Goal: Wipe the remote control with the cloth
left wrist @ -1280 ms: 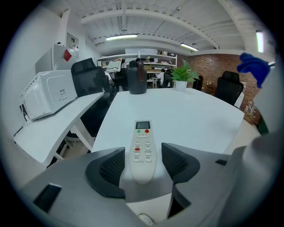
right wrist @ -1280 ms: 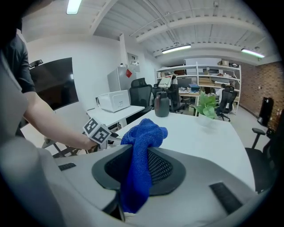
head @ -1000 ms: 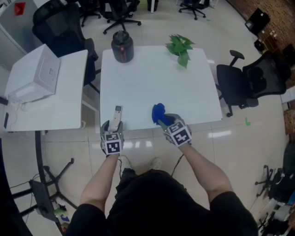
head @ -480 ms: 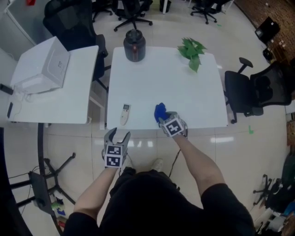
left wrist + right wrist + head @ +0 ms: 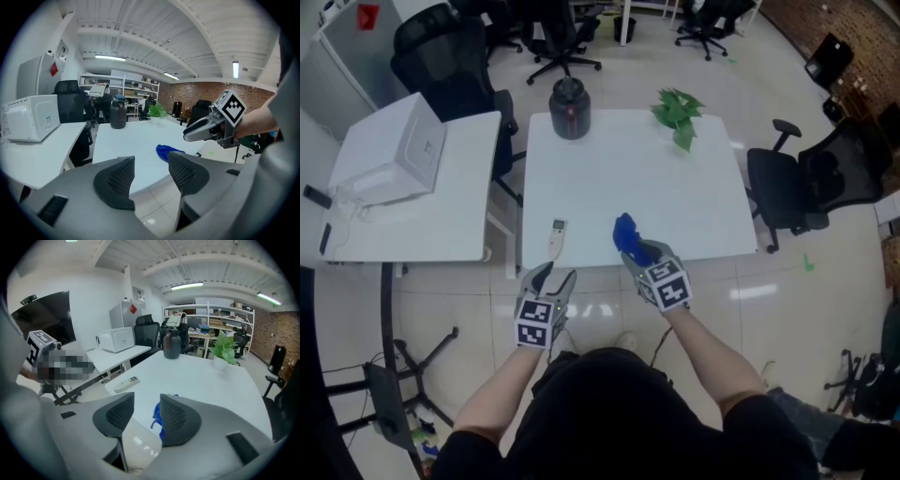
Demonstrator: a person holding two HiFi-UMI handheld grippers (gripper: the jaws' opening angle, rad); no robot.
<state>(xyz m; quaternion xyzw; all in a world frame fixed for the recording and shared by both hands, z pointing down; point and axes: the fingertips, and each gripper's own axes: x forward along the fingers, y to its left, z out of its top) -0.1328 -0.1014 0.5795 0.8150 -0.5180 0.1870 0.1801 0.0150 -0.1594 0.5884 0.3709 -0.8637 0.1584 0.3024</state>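
Observation:
The white remote (image 5: 557, 234) lies on the white table (image 5: 675, 202) near its front left edge; it also shows in the right gripper view as the remote (image 5: 125, 384). A blue cloth (image 5: 627, 234) is bunched on the table to its right. My left gripper (image 5: 553, 275) hovers over the floor just off the table's front edge, its jaws closing a little with nothing between them (image 5: 150, 159). My right gripper (image 5: 639, 253) sits at the table edge right behind the cloth (image 5: 156, 420), jaws opening, pads not pressing it.
A dark jar (image 5: 569, 108) and a green plant (image 5: 675, 111) stand at the table's far side. A side table with a white appliance (image 5: 394, 155) adjoins on the left. Office chairs (image 5: 802, 183) stand to the right and behind.
My left gripper has drawn back from the remote, off the table edge toward the person. The remote stays on the table. My right gripper has pulled back slightly and its jaws have spread from the cloth.

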